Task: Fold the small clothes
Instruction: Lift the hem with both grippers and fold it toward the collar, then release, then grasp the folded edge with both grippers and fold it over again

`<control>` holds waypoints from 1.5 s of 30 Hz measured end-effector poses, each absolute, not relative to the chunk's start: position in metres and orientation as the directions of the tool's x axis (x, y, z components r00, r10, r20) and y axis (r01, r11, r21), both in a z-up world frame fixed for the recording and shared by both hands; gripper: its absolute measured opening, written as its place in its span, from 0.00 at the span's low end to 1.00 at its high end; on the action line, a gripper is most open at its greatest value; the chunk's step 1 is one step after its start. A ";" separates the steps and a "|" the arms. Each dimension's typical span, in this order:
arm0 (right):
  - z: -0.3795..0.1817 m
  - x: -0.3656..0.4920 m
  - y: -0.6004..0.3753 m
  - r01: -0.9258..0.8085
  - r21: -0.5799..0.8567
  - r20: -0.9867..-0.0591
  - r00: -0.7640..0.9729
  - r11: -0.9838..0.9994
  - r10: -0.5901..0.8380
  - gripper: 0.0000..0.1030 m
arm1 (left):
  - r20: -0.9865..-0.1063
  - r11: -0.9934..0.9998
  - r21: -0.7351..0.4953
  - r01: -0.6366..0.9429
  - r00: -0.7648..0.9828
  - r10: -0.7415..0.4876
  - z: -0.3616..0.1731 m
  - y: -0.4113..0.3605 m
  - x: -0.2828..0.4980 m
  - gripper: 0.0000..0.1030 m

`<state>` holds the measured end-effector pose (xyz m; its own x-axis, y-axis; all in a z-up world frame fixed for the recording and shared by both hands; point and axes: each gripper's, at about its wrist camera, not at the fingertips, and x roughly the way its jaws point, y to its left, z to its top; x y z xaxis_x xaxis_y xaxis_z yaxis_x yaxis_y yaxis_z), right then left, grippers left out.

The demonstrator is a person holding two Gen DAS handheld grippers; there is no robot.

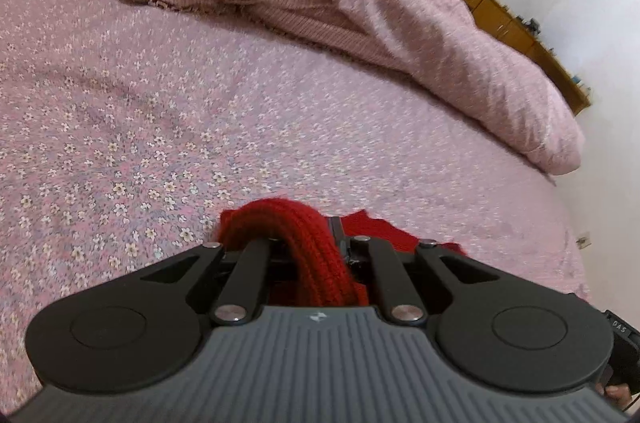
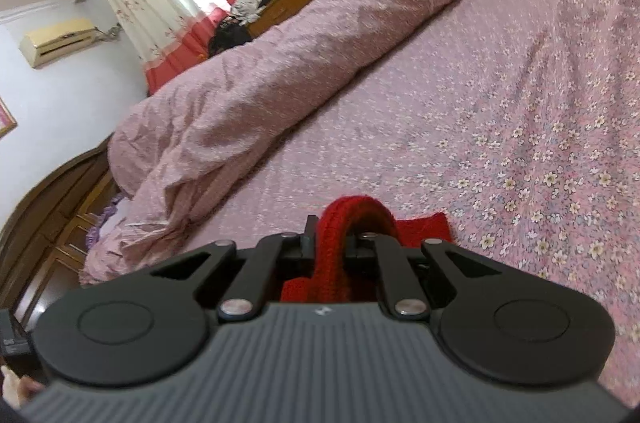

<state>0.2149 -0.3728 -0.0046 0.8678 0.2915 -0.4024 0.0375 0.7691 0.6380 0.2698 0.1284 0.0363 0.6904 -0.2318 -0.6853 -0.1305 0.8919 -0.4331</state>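
In the left wrist view, the left gripper (image 1: 310, 243) sits at the bottom centre of the frame, its fingers drawn together as far as they go and clamped on a bunched fold of the red knitted garment (image 1: 320, 263). The knit arches up between the linkage bars and runs back toward the camera; a flatter piece of the same red cloth shows just right of the fingers, low over the bed sheet (image 1: 160, 103).

In the right wrist view, the right gripper (image 2: 338, 243) is likewise at the bottom centre, fingers closed tight on a thick ridge of the red knitted garment (image 2: 352, 219), which humps up above the finger bases. A flat red flap lies to the right of it, on or just above the sheet; which one cannot be told.

Counted: two grippers, one per view, each pinching red knit; one red garment as far as can be told. One rolled pink quilt (image 2: 300, 63) lies along the far edge of the floral bed sheet (image 2: 520, 103), running from upper right to lower left in the right view and across the top in the left view.
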 end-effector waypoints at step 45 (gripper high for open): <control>-0.022 0.155 -0.292 -0.080 0.136 -0.562 0.814 0.987 0.144 0.31 | -0.705 0.997 -0.040 0.071 0.705 -0.078 0.003 0.071 0.192 0.62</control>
<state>0.1550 -0.2921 -0.0221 0.8144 0.1437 -0.5622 -0.0805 0.9875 0.1358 0.1919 0.0712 0.0030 0.7048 -0.0780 -0.7051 0.0707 0.9967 -0.0396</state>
